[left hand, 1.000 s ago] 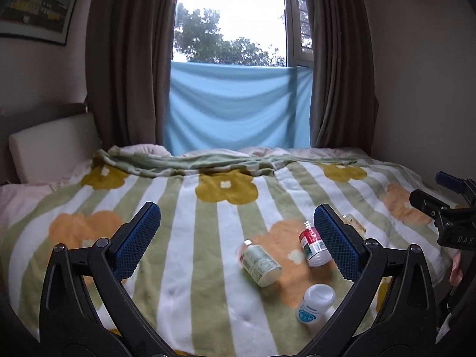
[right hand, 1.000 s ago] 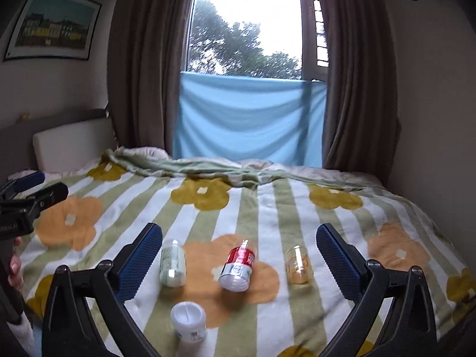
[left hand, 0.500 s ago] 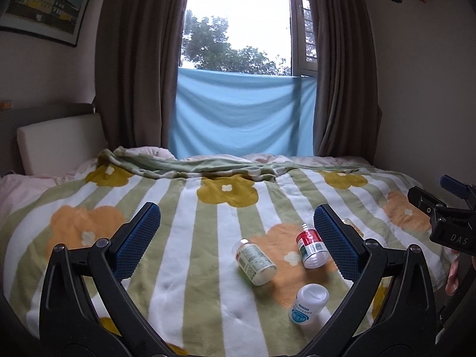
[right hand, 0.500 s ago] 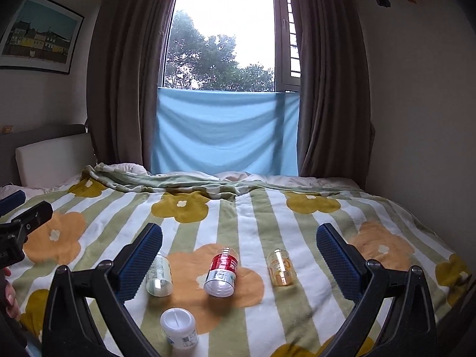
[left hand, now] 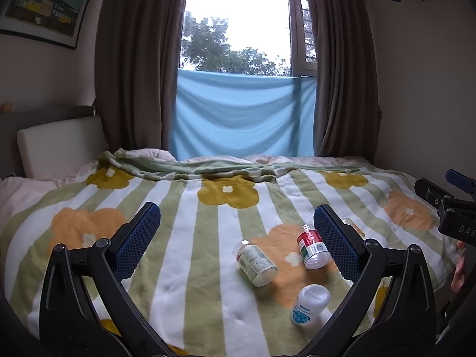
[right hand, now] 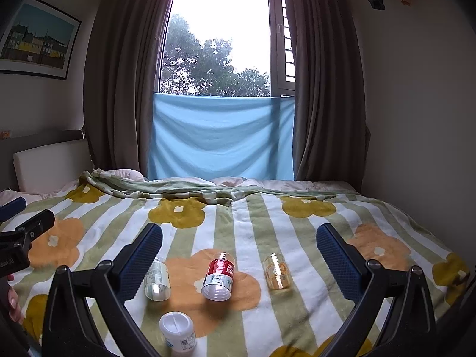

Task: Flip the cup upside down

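A small clear amber cup (right hand: 277, 270) lies on its side on the striped flower blanket (right hand: 238, 226). In the left wrist view only a sliver of the cup (left hand: 354, 227) shows behind my finger. Left of it lie a red-labelled bottle (right hand: 218, 276) and a green-labelled bottle (right hand: 157, 281), and nearer to me stands a white bottle (right hand: 177, 330). My right gripper (right hand: 239, 235) hangs open above and short of them, holding nothing. My left gripper (left hand: 235, 217) is open too, with the bottles (left hand: 255, 263) at its right.
The bed fills the foreground, with a bunched green blanket fold (right hand: 184, 187) at the far side and a headboard cushion (right hand: 47, 163) at left. Brown curtains and a blue cloth (right hand: 220, 136) cover the window. A wall (right hand: 416, 148) runs along the bed's right side.
Both views have tilted upward, showing more window. In the right wrist view the bottles and cup have slid left and slightly down. Nothing on the bed moved; both grippers stayed open.
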